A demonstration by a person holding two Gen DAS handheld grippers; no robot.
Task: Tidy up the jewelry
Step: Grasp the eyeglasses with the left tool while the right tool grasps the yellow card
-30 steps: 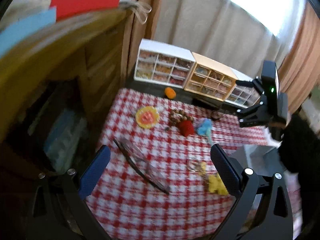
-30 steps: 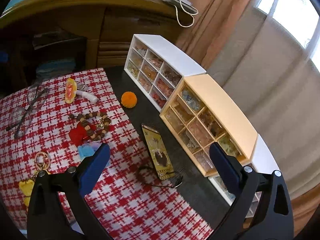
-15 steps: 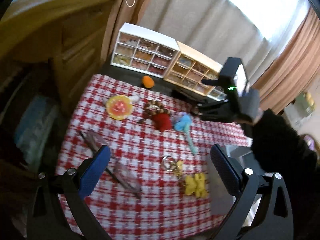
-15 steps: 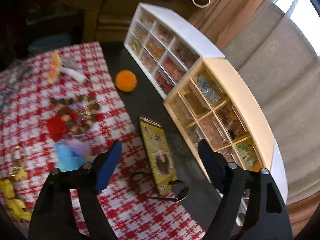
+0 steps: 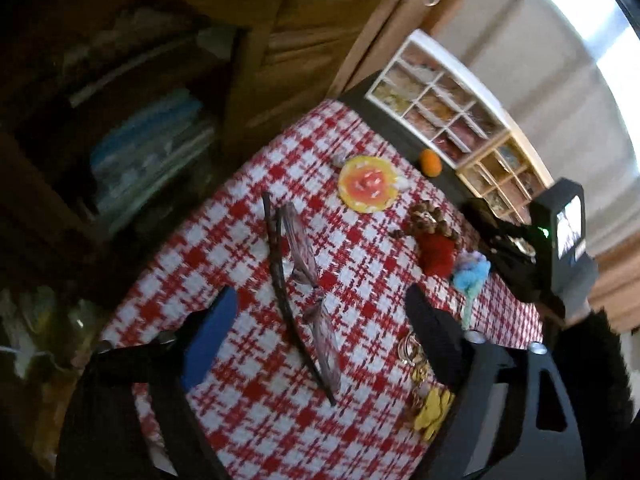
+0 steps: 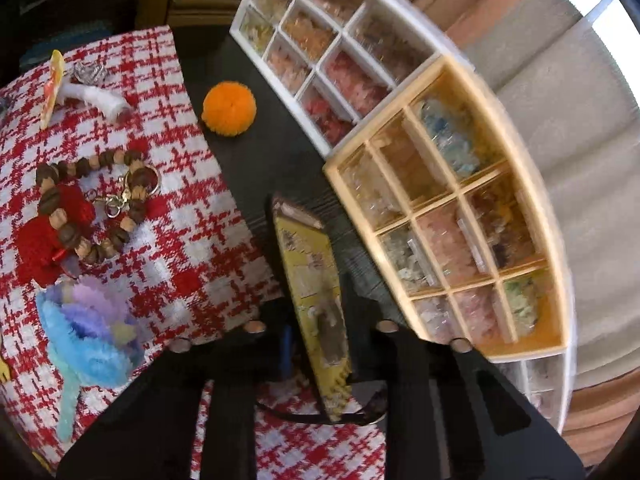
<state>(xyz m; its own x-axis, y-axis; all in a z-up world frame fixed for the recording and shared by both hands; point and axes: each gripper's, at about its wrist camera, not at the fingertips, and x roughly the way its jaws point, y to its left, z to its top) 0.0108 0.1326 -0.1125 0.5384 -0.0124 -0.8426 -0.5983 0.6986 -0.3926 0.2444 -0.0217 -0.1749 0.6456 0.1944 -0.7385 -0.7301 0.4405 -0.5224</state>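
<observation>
**Right wrist: tag pinched, drawer next**

Right tool (image 6: 316,336) grips the yellow tag (image 6: 310,280) on the dark surface (image 6: 248,168) beside the yellow organizer (image 6: 448,216). Left tool (image 5: 320,328) hangs open above glasses (image 5: 300,280). Next, likely: lift cleanly, cord trailing, pick 1 compartment.

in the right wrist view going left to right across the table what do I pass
Blue fluffy charm → wooden bead keychain → orange pompom → yellow card → yellow drawer organizer.

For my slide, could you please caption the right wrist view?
Right claw closed on a yellow card charm beside the yellow drawer organizer.
</observation>
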